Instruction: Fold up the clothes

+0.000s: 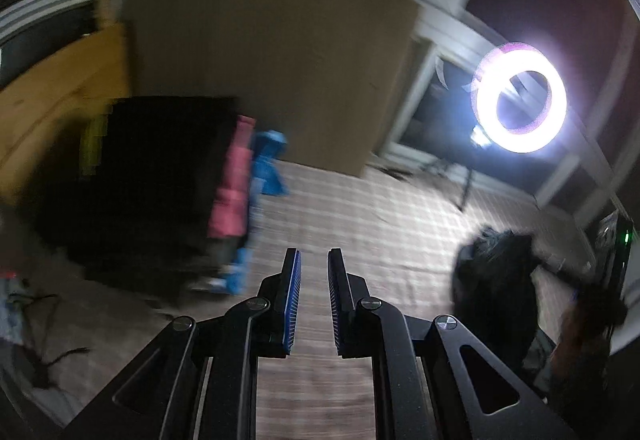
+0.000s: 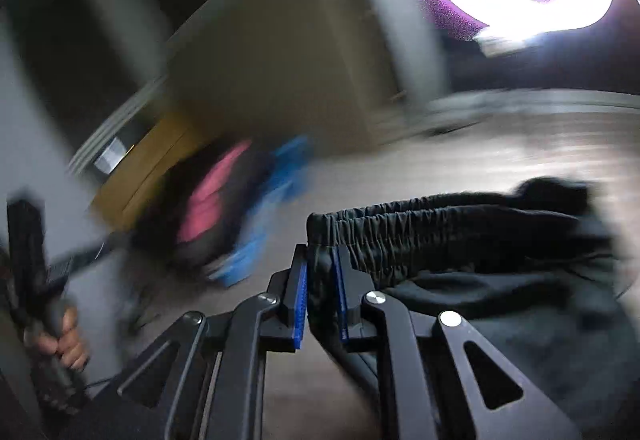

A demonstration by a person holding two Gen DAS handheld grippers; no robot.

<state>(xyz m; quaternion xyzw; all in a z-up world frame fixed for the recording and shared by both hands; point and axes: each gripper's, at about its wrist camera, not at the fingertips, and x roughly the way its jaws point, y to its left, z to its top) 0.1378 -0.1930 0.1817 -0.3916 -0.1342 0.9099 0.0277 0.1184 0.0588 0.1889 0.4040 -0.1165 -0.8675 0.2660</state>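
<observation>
Your right gripper (image 2: 320, 296) is clamped on the corner of a black garment's elastic waistband (image 2: 420, 228); the gathered band runs off to the right from the blue pads, and the rest of the dark cloth (image 2: 520, 320) slumps in a heap below and beside the gripper, over the checked surface (image 2: 500, 152). Your left gripper (image 1: 314, 304) carries nothing: its jaws stand a narrow way apart with only the checked surface (image 1: 360, 224) showing between them. From the left wrist view the same black garment (image 1: 496, 280) hangs bunched well off to the right.

Both views are smeared, so you appear to be mid-swing. The step in hand looks like lifting the garment by one waistband corner; whether it is being opened out to fold or carried off, the pictures do not settle. Beyond lie a dark pile (image 1: 152, 184) with pink cloth (image 1: 232, 180) and blue cloth (image 1: 268, 168), and a ring light (image 1: 520, 96).
</observation>
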